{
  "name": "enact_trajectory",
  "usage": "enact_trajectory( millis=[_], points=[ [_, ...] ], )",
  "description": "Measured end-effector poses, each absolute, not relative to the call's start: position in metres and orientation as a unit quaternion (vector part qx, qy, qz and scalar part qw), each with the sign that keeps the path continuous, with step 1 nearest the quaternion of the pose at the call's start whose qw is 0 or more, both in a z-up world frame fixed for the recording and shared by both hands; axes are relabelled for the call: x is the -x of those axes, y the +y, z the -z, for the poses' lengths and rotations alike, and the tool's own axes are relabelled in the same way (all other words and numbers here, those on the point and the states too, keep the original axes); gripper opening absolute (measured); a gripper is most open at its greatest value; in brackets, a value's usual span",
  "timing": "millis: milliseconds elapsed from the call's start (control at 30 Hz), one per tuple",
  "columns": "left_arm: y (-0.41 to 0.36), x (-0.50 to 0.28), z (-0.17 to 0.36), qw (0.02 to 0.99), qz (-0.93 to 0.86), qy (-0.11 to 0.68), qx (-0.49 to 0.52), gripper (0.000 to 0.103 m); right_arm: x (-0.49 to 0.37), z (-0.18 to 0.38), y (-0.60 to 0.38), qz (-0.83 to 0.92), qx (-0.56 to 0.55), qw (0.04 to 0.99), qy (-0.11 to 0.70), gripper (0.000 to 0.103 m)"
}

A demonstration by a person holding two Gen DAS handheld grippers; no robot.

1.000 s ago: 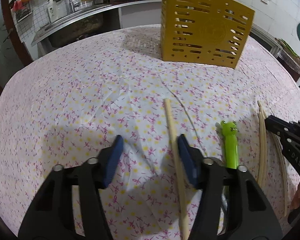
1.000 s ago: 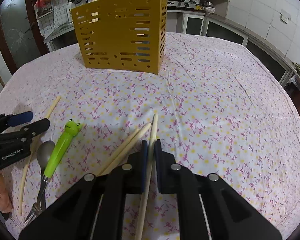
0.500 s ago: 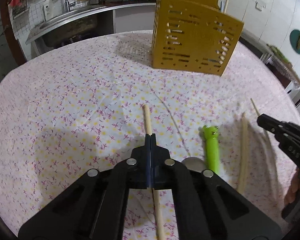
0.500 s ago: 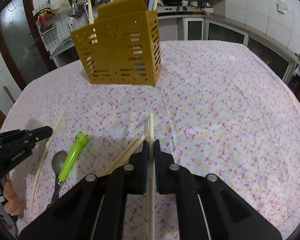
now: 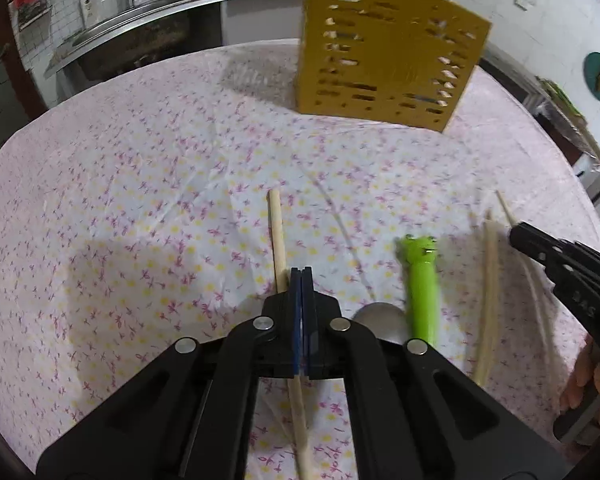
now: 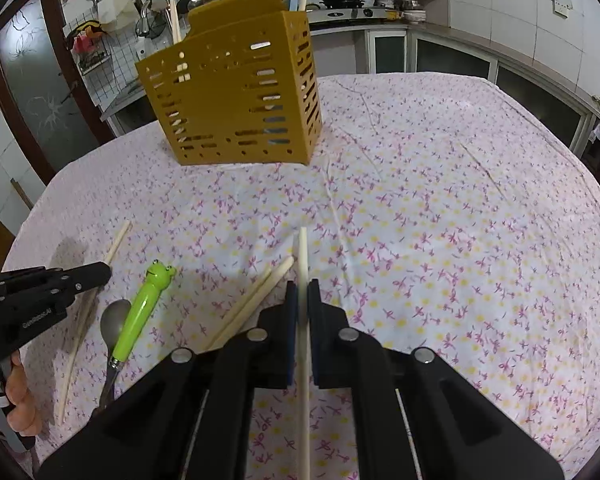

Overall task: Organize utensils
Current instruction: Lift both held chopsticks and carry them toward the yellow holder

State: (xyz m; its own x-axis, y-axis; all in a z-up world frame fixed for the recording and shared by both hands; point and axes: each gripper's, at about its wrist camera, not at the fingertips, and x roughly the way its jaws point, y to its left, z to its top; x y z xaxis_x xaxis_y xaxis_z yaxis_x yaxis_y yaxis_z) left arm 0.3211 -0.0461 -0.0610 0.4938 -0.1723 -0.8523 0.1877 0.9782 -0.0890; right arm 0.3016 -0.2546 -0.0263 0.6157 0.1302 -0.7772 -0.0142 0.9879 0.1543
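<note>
A yellow slotted utensil holder (image 5: 388, 60) (image 6: 236, 96) stands at the far side of the floral tablecloth, with chopsticks standing in it. My left gripper (image 5: 301, 276) is shut; a wooden chopstick (image 5: 277, 236) lies just left of its tips and passes under it, and I cannot tell whether it is gripped. My right gripper (image 6: 302, 292) is shut on another chopstick (image 6: 302, 256), lifted off the cloth. A green frog-handled spoon (image 5: 420, 276) (image 6: 140, 308) lies between the grippers. Two more chopsticks (image 6: 252, 300) lie on the cloth beside the right gripper.
The table (image 6: 460, 200) is covered in a pink and yellow flowered cloth. A kitchen counter with a sink and hanging utensils (image 5: 140, 8) runs behind the table. Cabinets (image 6: 460, 64) line the far right wall.
My left gripper closed at the chopstick a second ago and stays shut. My right gripper has lifted its chopstick, and the holder looks closer in both views.
</note>
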Motion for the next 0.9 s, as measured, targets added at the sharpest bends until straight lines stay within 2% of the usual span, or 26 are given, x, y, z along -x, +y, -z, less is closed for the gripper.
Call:
enact_trajectory(
  millis=[367, 833, 900],
  points=[
    [-0.041, -0.334, 0.062, 0.855, 0.125, 0.504, 0.009, 0.0, -0.304, 0.028, -0.254, -0.038, -0.071, 0.897, 0.435, 0.006],
    [-0.037, -0.304, -0.015, 0.925, 0.149, 0.347, 0.039, 0.0, -0.292, -0.022, -0.261, -0.058, -0.113, 0.938, 0.323, 0.006],
    [-0.042, -0.306, -0.017, 0.923, 0.154, 0.35, 0.032, 0.0, -0.294, -0.025, -0.26, -0.061, -0.108, 0.938, 0.325, 0.006]
  ],
)
